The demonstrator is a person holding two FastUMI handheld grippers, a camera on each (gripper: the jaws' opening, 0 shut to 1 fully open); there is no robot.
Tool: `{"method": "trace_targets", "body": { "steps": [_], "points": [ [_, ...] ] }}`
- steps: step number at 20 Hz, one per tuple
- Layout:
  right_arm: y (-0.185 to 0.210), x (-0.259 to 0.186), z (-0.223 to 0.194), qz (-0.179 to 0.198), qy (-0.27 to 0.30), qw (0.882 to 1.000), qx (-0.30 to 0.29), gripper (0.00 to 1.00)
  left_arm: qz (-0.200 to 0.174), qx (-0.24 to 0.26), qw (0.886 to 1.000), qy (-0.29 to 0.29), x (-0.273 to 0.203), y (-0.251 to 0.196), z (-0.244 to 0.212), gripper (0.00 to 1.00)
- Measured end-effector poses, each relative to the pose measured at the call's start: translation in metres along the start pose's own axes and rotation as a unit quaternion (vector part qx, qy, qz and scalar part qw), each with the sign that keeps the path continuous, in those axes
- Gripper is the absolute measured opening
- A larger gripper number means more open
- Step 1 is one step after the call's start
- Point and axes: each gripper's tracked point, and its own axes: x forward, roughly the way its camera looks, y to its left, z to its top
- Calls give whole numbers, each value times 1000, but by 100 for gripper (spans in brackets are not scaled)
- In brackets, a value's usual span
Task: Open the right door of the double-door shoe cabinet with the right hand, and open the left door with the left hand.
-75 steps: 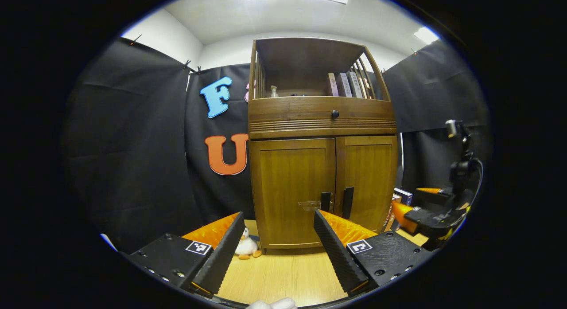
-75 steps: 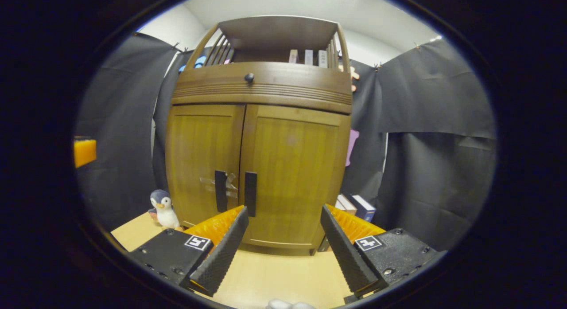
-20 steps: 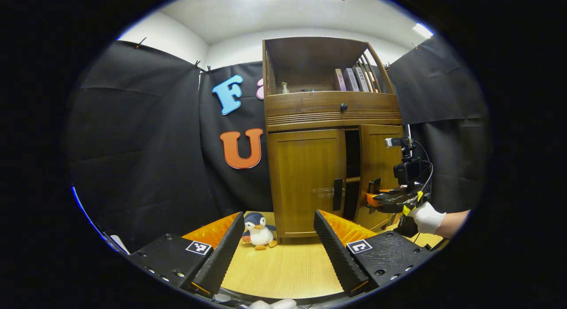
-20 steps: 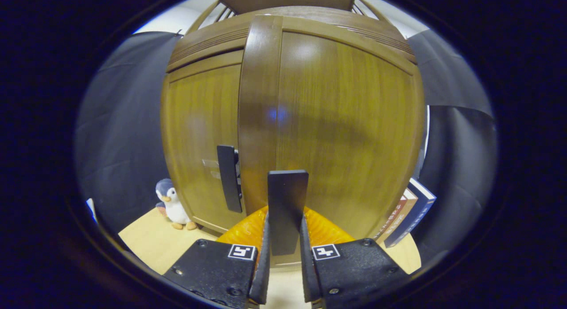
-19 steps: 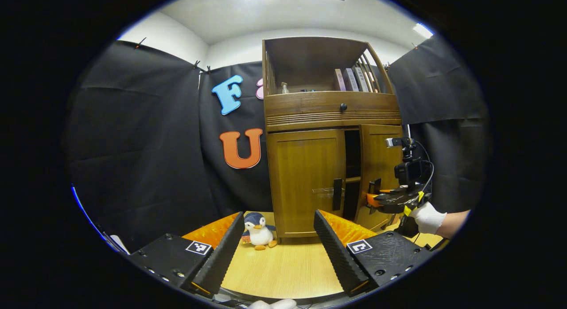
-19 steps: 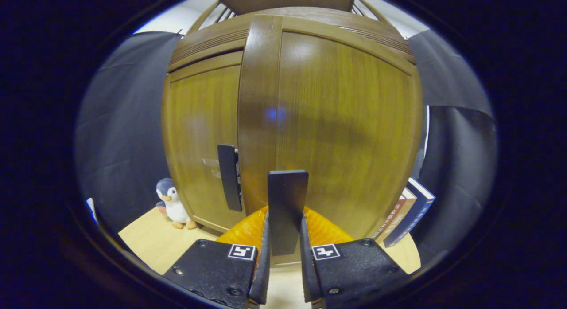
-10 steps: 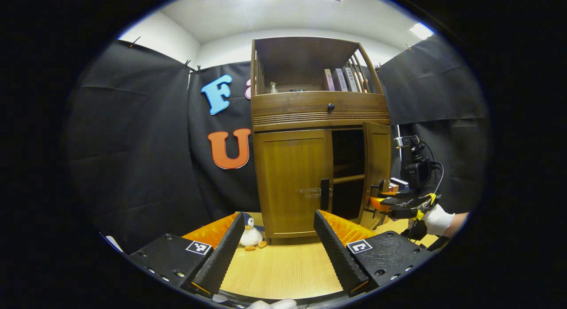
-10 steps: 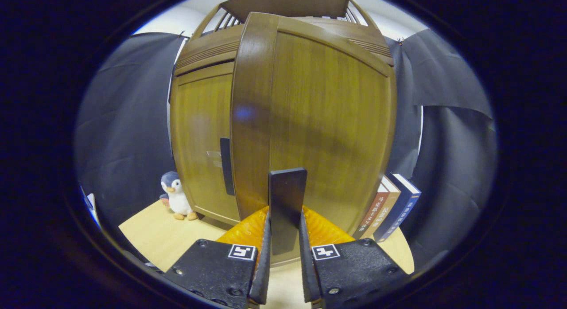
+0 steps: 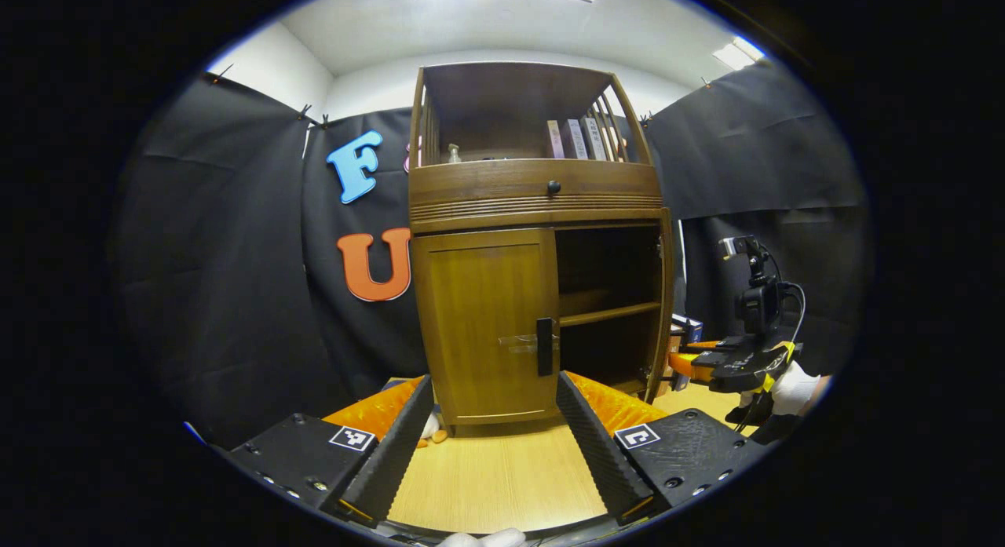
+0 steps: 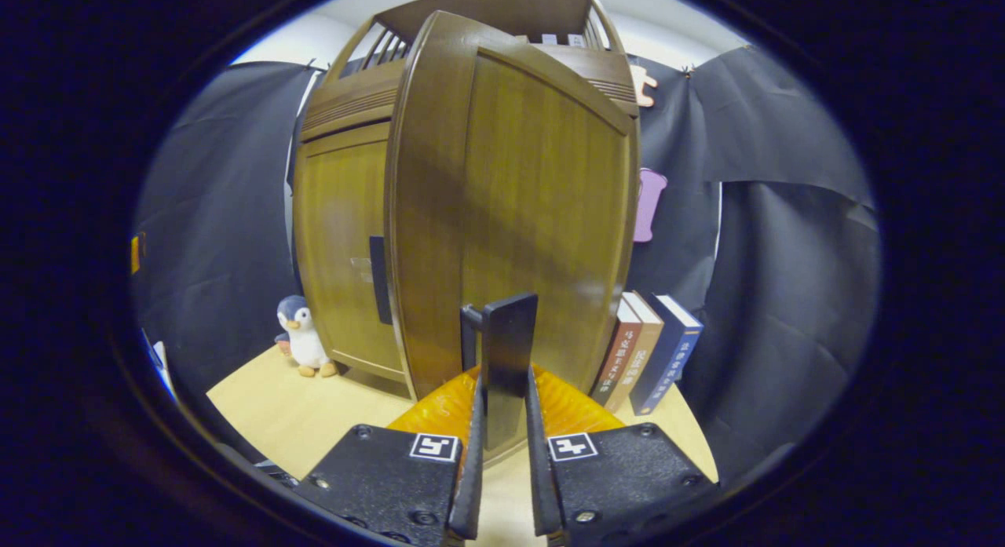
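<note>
The brown shoe cabinet stands on a light wooden table. Its left door is closed, with a dark vertical handle. The right door is swung out edge-on, baring dark shelves inside. My left gripper is open, low in front of the left door and apart from it. In the right gripper view the right door is close, and my right gripper is shut on its dark handle. The right gripper also appears in the left gripper view, held by a gloved hand.
A toy penguin stands at the cabinet's left foot. Several books lean upright by its right side, just behind the open door. More books sit on the top shelf. Black cloth walls close in on both sides.
The right door has swung from a narrow gap to wide open, pulled by the right gripper shut on its handle. The left gripper has drifted so the left door sits nearer its centre.
</note>
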Motion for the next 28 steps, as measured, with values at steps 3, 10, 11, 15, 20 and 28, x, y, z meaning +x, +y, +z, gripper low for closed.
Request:
{"method": "trace_targets", "body": {
  "steps": [3, 10, 11, 15, 20, 28],
  "points": [
    [-17, -11, -7, -16, 0, 1000, 11, 27, -12, 3, 1000, -2, 3, -9, 1, 95],
    [-59, -23, -20, -42, 5, 999, 29, 19, -38, 4, 999, 2, 14, -31, -1, 95],
    [-65, -24, -21, -45, 6, 998, 32, 19, -42, 3, 999, 1, 16, -34, 0, 95],
    [-92, -25, -26, -59, 8, 998, 32, 13, -54, 4, 999, 0, 25, -47, 2, 100],
    [-132, -29, -30, -77, 15, 996, 44, 6, -62, 3, 998, 4, 33, -62, 0, 95],
    [-171, -34, -28, -21, 23, 998, 47, 4, -69, -4, 998, 10, 51, -97, 3, 100]
  ]
}}
